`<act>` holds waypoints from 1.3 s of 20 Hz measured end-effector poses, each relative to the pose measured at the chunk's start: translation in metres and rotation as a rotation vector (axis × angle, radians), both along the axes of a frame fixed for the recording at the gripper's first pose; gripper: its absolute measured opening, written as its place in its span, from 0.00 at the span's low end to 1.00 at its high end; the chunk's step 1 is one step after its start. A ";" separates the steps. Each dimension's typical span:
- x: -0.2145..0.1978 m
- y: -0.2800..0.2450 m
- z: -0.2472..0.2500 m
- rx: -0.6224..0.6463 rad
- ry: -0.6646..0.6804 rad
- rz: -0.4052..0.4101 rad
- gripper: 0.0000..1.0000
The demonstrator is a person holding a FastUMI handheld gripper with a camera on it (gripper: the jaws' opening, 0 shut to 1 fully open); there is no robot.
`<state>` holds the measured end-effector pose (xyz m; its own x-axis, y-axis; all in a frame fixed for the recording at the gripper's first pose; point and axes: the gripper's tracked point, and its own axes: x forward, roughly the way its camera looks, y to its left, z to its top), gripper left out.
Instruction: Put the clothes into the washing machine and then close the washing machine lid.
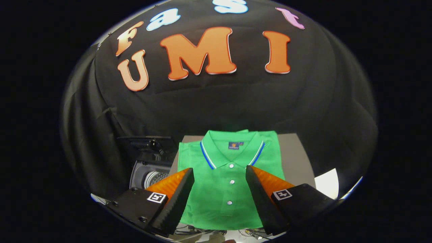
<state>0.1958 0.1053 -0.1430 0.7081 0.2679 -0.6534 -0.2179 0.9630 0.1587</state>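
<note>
- Gripper spread wide, both fingers apart and pressing on nothing, held above the near part of the shirt.
- Green polo shirt folded flat on a grey surface, collar toward the booth wall, hem toward the gripper.
- Collar trimmed with blue and white stripes; small dark label inside the neck, not legible.
- Three white buttons in a line down the placket, seen in the gap between the two fingers.
- Left finger over the shirt's left edge, right finger over its right side; contact with the cloth cannot be told.
- Washing machine just beside the surface, to the left of the shirt and beyond the left finger.
- Lid of the machine raised, standing dark behind the opening; perforated metal drum visible inside.
- White sheet lying past the right finger, near the surface's right side.
- Loose cables below the shirt's hem, between the finger bases.
- Black cloth wall hanging behind everything.
</note>
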 end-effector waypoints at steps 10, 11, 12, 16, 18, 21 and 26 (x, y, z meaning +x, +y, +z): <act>0.006 -0.019 -0.080 -0.053 0.176 -0.056 0.99; 0.010 -0.020 -0.076 -0.060 0.150 -0.059 0.99; 0.007 -0.021 -0.081 -0.071 0.167 -0.048 0.99; 0.005 -0.020 -0.081 -0.096 0.159 0.008 0.99; 0.005 -0.020 -0.081 -0.090 0.156 0.026 0.79; 0.005 -0.018 -0.080 -0.057 0.159 0.042 0.50; 0.005 -0.020 -0.078 0.031 0.180 0.057 0.09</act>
